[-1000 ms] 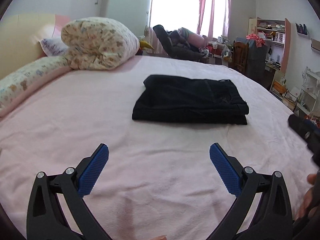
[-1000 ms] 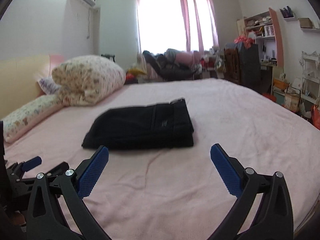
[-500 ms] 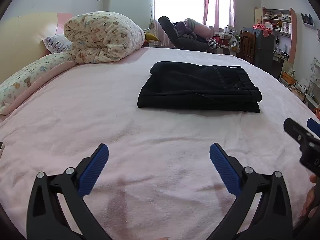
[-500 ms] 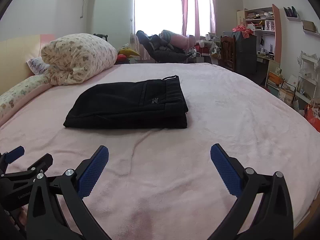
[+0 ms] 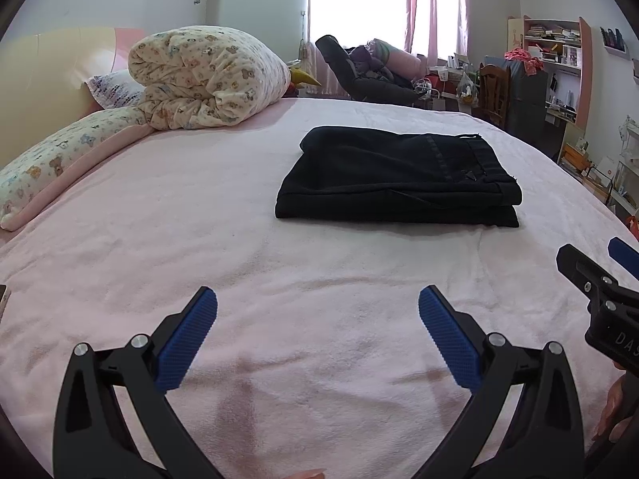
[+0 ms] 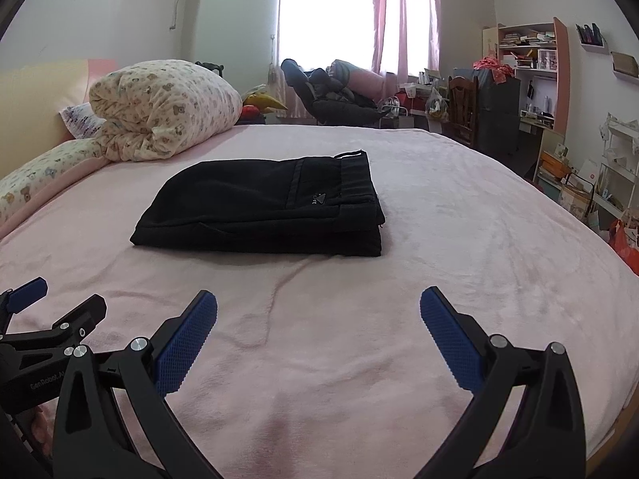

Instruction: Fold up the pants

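Black pants (image 5: 395, 177) lie folded mid-bed.
My left gripper (image 5: 317, 311) and right gripper (image 6: 318, 311) both gape wide, holding nothing — they hover over the pink blanket (image 6: 459, 239), well short of the pants.

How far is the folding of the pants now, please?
Done: the pants lie on the bed as a flat, stacked rectangle. In hand: nothing; the left gripper and right gripper are open, short of the pants. Left: apparently nothing.
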`<state>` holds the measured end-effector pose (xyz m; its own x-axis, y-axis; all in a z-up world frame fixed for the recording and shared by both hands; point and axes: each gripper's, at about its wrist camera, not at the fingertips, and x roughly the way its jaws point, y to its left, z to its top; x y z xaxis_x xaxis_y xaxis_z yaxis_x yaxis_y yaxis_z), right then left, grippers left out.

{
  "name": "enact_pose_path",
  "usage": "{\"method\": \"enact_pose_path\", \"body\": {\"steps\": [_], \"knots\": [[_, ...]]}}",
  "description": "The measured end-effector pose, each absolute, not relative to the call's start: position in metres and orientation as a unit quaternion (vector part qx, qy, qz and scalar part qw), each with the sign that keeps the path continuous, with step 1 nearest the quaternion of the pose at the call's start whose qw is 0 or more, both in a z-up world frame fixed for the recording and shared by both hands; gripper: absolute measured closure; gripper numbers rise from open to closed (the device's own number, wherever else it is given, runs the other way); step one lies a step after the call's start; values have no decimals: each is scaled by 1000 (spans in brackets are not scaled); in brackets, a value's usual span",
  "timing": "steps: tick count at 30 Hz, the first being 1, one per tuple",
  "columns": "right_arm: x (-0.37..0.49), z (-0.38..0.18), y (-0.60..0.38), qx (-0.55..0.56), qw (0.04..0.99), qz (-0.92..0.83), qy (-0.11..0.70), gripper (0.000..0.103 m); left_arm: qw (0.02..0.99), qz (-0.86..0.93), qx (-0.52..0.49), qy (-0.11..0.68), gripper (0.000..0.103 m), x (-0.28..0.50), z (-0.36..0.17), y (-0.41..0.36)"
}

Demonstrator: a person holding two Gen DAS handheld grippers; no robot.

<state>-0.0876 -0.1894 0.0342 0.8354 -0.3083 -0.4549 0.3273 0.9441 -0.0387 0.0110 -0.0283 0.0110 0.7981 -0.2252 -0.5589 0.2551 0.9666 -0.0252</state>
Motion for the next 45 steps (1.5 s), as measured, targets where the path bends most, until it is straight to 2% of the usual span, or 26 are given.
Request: {"method": "enact_pose_path", "body": {"steps": [45], "knots": [[-85,28,-192,20,955,-168,244,1,946,-133,39,294,2,12,9,-32]]}}
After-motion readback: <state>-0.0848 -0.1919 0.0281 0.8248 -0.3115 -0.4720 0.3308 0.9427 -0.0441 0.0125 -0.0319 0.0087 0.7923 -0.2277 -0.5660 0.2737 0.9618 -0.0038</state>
